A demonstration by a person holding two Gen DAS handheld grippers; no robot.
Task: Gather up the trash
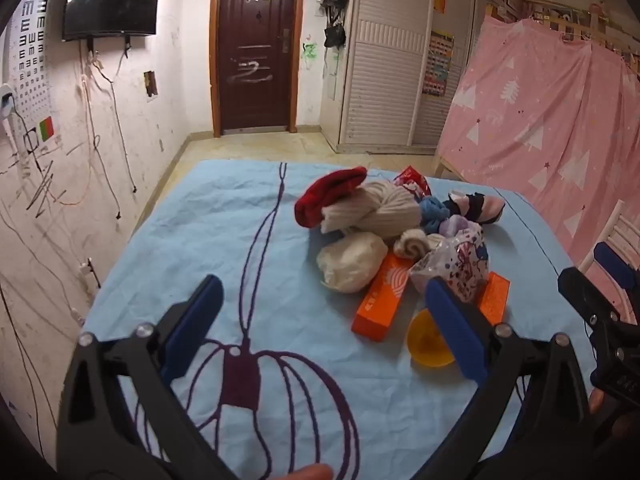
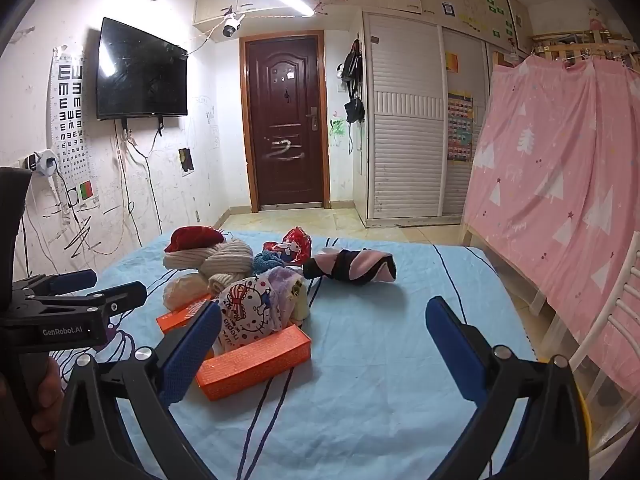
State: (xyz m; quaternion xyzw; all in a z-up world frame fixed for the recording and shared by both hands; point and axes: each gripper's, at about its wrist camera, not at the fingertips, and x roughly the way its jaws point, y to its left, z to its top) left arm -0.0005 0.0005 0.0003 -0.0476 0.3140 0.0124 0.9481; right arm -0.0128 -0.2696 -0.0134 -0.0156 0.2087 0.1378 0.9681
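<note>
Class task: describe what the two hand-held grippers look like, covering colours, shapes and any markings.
Both the left gripper and the right gripper have angular black plastic arms with silver bolts. Each ends in two flat, textured blue fingers. Seen from the right wrist, the left gripper's black body carries white "GenRobot.AI" lettering. No cables or sleeves show.

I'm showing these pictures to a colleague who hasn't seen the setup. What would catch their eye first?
Probably the jumbled heap in the middle of the light blue bedsheet: rolled socks and snack wrappers, with two bright orange boxes at its near edge. Next, the two open grippers, left gripper and right gripper, hovering short of the heap with nothing between their blue pads. Behind stand a dark brown door and a pink tree-print curtain at the right.
</note>
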